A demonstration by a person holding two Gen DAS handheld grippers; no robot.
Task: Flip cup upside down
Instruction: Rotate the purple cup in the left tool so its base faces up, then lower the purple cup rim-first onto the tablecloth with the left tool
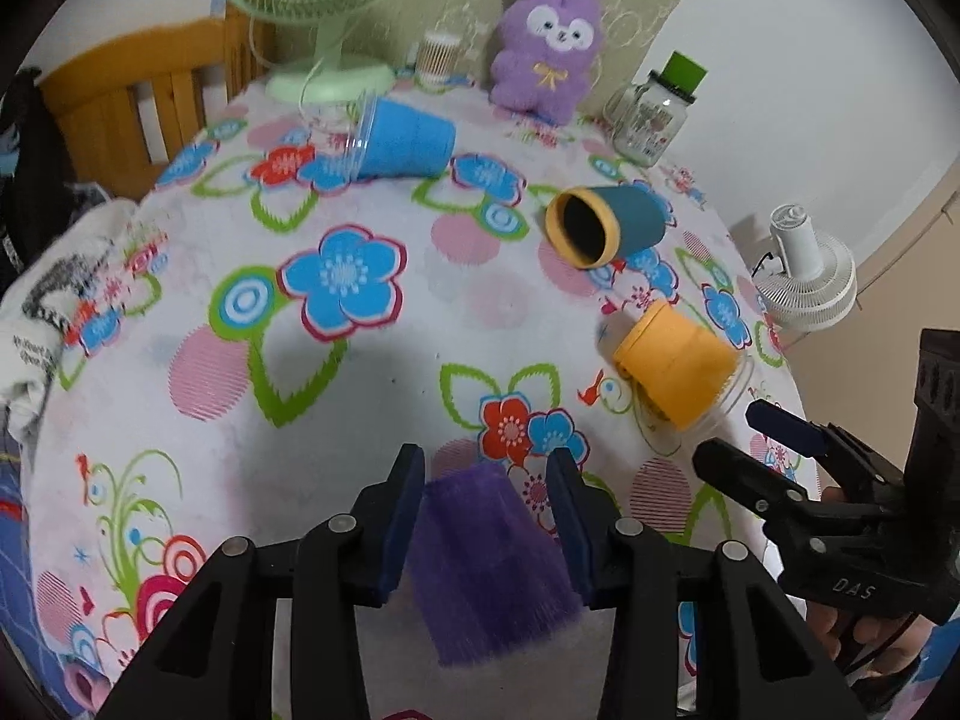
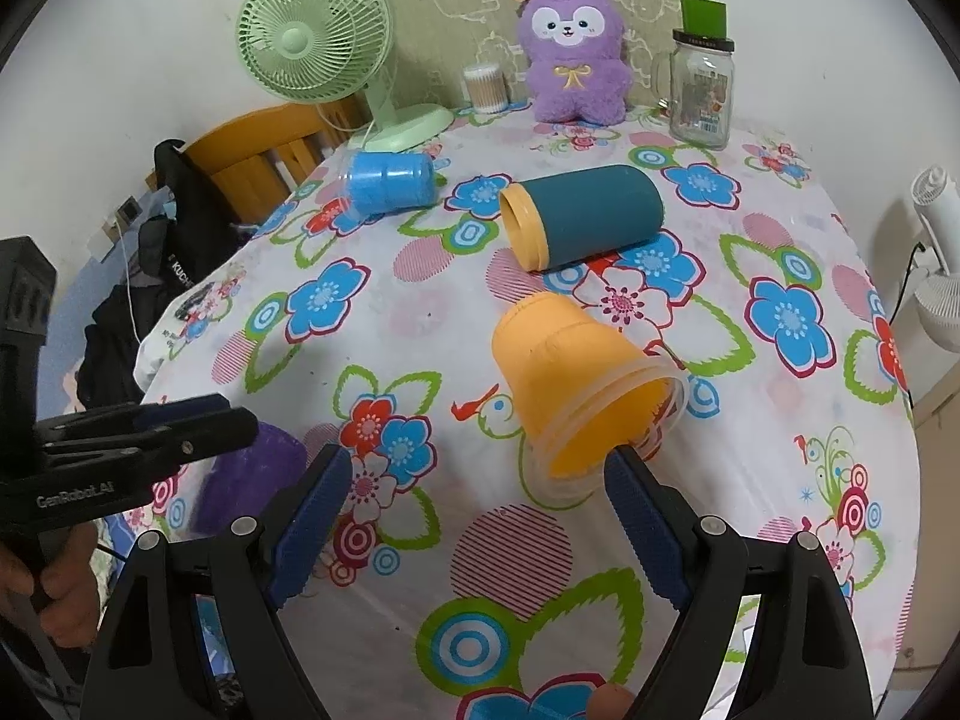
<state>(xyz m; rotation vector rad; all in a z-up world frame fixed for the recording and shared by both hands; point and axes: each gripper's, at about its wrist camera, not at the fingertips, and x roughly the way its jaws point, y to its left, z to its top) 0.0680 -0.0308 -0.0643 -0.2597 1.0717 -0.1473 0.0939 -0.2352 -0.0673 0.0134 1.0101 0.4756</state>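
Note:
A purple cup point(image 1: 489, 564) sits between the fingers of my left gripper point(image 1: 487, 468), which is shut on it above the near table edge; it also shows blurred in the right wrist view point(image 2: 252, 480). An orange cup point(image 2: 576, 378) lies on its side, mouth toward my right gripper point(image 2: 474, 468), which is open just in front of its rim. The orange cup also shows in the left wrist view point(image 1: 675, 363). A teal cup with orange rim point(image 2: 585, 222) and a blue cup point(image 2: 390, 180) lie on their sides farther back.
A flowered tablecloth point(image 2: 420, 312) covers the table. At the back stand a green fan point(image 2: 318, 36), a purple plush toy point(image 2: 576, 48), a glass jar point(image 2: 699, 93) and a swab box point(image 2: 483, 87). A wooden chair point(image 2: 258, 150) is left; a white fan point(image 2: 936, 252) right.

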